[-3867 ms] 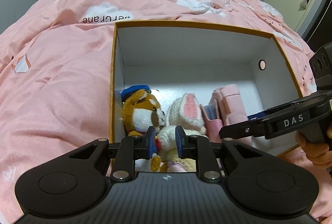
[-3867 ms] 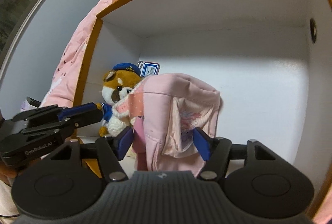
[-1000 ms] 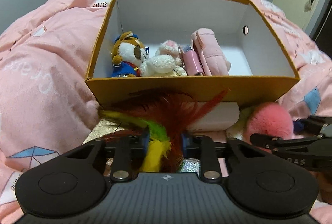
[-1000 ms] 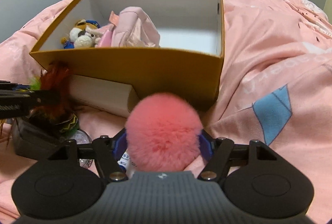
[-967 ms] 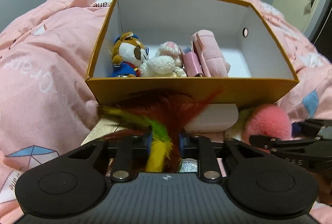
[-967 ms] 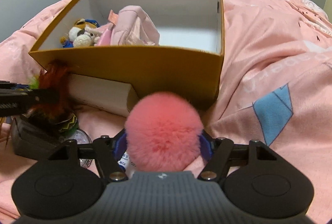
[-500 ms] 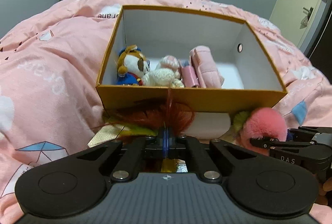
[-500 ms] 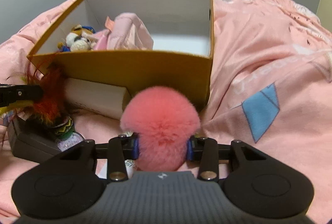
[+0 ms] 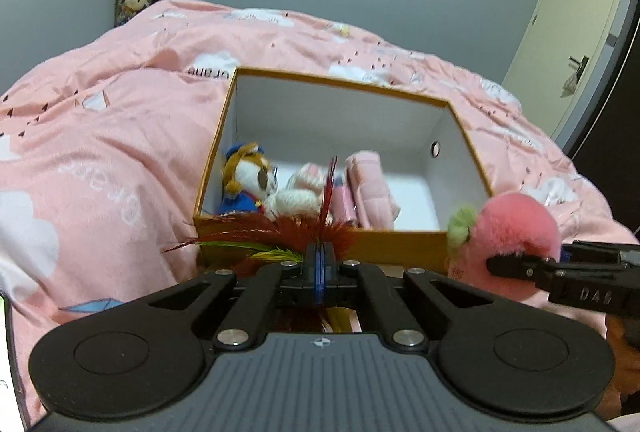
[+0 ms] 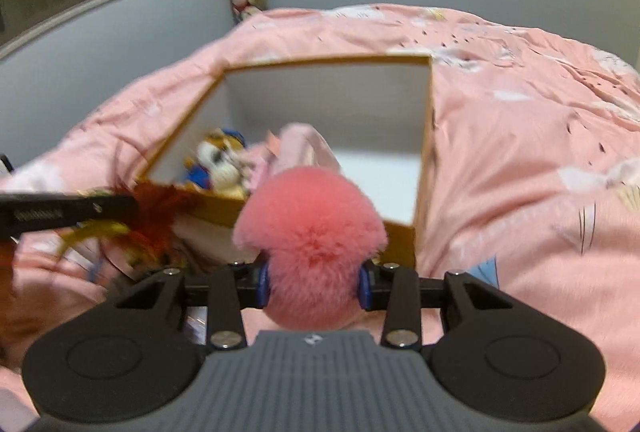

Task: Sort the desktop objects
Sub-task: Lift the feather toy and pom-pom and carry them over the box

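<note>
- Two hand-held black grippers point down toward an open orange cardboard box with a white inside (image 9: 460,136), which sits on a pink bedspread printed with white clouds (image 9: 100,152).
- Left gripper (image 9: 319,264): its jaws are pressed fully together on the stems of a bunch of red, yellow and green feathers (image 9: 280,232). A second ago the jaws stood apart around the feathers; now they pinch them, and the bunch sits higher against the box's near wall, one red plume reaching above the rim.
- Right gripper (image 10: 313,282): its blue pads squeeze the sides of a fluffy round pink pom-pom with a small green tuft (image 9: 516,228). The jaws were wider a second ago and have narrowed until the fur bulges above them.
- Both views now look down into the box from higher up than a second ago, so both items appear to be lifted off the bed, just in front of the box's near wall.
- Inside the box, along its left side, lie a brown and white plush animal in a blue cap (image 9: 248,176), a white knitted bunny (image 9: 300,192) and a folded pink fabric pouch (image 9: 372,188). The right half of the floor is bare.
- Judgement: both pickups look secure, and what remains is carrying each item over the near rim and letting go. The loose feathers could snag on the edge.
</note>
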